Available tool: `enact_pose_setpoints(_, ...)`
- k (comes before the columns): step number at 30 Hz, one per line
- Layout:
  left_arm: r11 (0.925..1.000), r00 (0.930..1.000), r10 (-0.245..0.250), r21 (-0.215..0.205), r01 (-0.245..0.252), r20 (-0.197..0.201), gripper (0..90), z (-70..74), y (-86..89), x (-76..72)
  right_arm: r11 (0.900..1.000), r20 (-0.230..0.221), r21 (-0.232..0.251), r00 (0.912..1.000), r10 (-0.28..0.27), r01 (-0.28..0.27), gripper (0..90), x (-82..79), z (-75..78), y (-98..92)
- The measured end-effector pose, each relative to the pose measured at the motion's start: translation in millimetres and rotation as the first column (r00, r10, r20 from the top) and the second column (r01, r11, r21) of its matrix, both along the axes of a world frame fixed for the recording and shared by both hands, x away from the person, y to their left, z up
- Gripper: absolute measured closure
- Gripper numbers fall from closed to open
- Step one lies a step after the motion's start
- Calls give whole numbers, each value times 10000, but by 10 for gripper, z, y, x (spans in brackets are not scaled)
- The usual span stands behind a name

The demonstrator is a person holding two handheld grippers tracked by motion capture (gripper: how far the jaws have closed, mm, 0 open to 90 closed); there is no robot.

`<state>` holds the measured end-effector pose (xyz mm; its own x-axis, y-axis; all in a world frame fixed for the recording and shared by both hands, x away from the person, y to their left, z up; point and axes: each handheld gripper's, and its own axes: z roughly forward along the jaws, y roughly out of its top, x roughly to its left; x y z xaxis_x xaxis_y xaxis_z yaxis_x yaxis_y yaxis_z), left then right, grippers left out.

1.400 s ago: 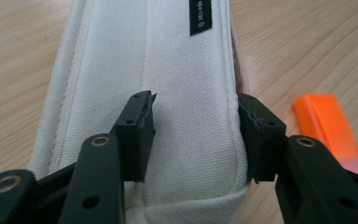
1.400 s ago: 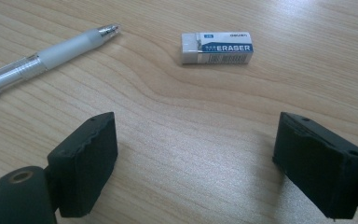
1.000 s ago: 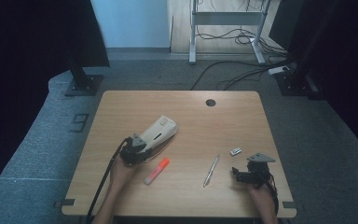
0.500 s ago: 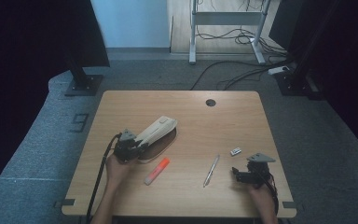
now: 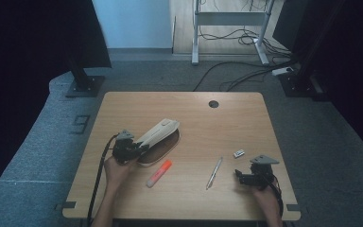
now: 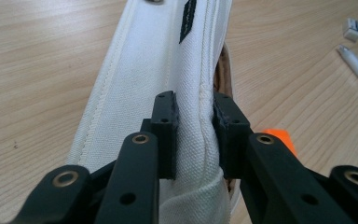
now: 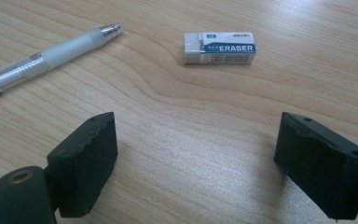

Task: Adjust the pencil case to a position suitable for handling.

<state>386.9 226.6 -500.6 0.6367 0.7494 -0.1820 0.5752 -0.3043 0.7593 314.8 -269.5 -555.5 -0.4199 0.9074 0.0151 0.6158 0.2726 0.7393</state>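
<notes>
White canvas pouch (image 6: 168,70) edge sits pinched between the left tool (image 6: 193,133) pads; right tool (image 7: 196,163) gapes.

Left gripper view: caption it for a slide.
Left gripper shut on the white pencil case flap above the wooden table.

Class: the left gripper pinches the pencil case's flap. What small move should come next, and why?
Probably lift the flap a little higher: the left gripper is shut on the pencil case, while the pen, eraser and marker lie outside it.
</notes>
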Motion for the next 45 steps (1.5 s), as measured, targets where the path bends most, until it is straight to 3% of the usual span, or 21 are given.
enact_pose_setpoints(8, 10000, 9999, -4, -58, 5, 106, 734, 18, 18, -12, 9993, -215, -86, 9991, 358, -360, 129, 38, 26, 19)
enact_pose_setpoints(14, 9999, 9999, 1, -132, 1, 125, 735, 24, 30, -18, 9985, -135, -88, 9984, 540, -541, 127, 86, 70, 17)
enact_pose_setpoints(24, 9996, 9999, -29, -285, 33, 124, 733, 21, 46, -21, 9986, -140, -73, 9985, 530, -531, 138, 235, 168, -37)
enact_pose_setpoints(32, 9997, 9999, -46, -250, 49, 147, 734, 18, 42, -25, 9989, -129, -126, 9989, 457, -459, 202, 350, 187, -26)
enact_pose_setpoints(33, 9997, 9999, -52, -245, 56, 149, 733, 19, 42, -26, 9984, -16, -218, 9987, 517, -518, 249, 376, 192, -10)
enact_pose_setpoints(37, 9997, 9999, -79, -235, 82, 153, 734, 21, 46, -26, 9976, 38, -355, 9982, 591, -589, 292, 441, 197, 25)
enact_pose_setpoints(45, 9997, 9998, -128, -228, 132, 176, 733, 21, 51, -27, 9980, -38, -401, 9988, 492, -493, 341, 556, 154, 87)
